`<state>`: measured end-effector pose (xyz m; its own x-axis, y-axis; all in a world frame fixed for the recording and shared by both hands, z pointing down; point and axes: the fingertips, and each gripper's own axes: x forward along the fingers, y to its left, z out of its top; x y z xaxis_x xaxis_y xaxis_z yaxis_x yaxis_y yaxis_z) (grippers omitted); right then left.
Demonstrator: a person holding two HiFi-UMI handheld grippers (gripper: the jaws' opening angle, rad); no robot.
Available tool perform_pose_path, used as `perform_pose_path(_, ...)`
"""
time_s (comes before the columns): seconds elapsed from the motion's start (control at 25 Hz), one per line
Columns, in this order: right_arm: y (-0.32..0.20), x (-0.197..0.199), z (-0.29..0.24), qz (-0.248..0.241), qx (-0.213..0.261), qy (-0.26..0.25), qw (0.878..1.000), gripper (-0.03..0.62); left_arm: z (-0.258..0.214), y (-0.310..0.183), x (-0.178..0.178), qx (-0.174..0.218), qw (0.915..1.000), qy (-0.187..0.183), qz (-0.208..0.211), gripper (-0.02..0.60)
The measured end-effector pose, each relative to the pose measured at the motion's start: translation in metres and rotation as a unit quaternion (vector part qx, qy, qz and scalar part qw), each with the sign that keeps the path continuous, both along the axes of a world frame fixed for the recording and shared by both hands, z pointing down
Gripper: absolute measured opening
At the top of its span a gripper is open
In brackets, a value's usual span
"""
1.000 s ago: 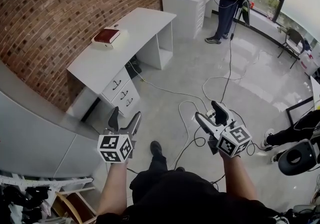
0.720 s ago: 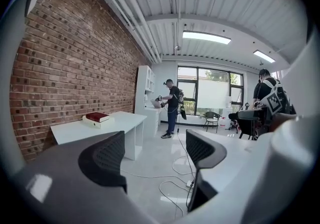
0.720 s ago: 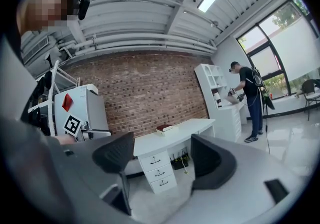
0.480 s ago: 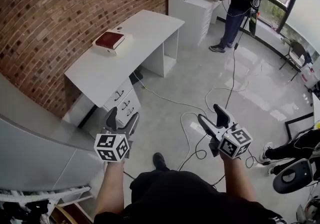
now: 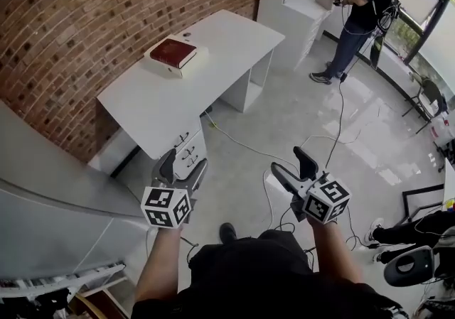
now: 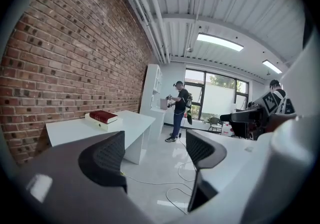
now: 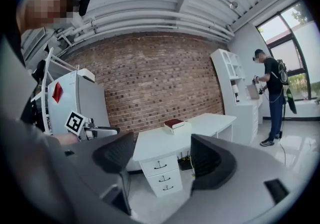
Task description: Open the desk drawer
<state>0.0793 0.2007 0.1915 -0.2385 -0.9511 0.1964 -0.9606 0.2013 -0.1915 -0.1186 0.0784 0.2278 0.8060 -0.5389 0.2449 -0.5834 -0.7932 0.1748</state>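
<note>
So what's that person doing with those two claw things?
A person stands in front of a white desk, holding a gripper in each hand. The left gripper and the right gripper are both open and empty, touching nothing. The desk's three drawers are all shut, so the opening has not begun. A red book lies on a box on the desk.

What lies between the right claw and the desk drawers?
In the head view, only pale floor crossed by a white cable separates the open right claw from the drawers.
</note>
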Motion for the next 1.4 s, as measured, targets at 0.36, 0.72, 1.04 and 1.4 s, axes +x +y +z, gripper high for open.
perform_pose_path(0.36, -0.058, -0.008, 0.022, -0.048, -0.025, -0.014, 0.998, 0.325, 0.030, -0.028, -0.014, -0.035, 0.9988, -0.015, -0.031, 0.370)
perform_pose_path(0.72, -0.147, 0.032, 0.045, -0.098, -0.019, -0.037, 0.994, 0.325, 0.044, -0.088, 0.035, -0.045, 0.9962, -0.045, -0.059, 0.370)
perform_pose_path(1.04, -0.222, 0.108, 0.058, -0.134, -0.016, -0.039, 0.990, 0.325, 0.049, -0.138, 0.109, -0.036, 0.9942, -0.070, -0.074, 0.368)
perform_pose_path(1.4, -0.262, 0.095, 0.106, -0.171, -0.069, -0.056, 0.981, 0.325, 0.105, -0.152, 0.105, -0.090, 0.9867, -0.104, -0.087, 0.368)
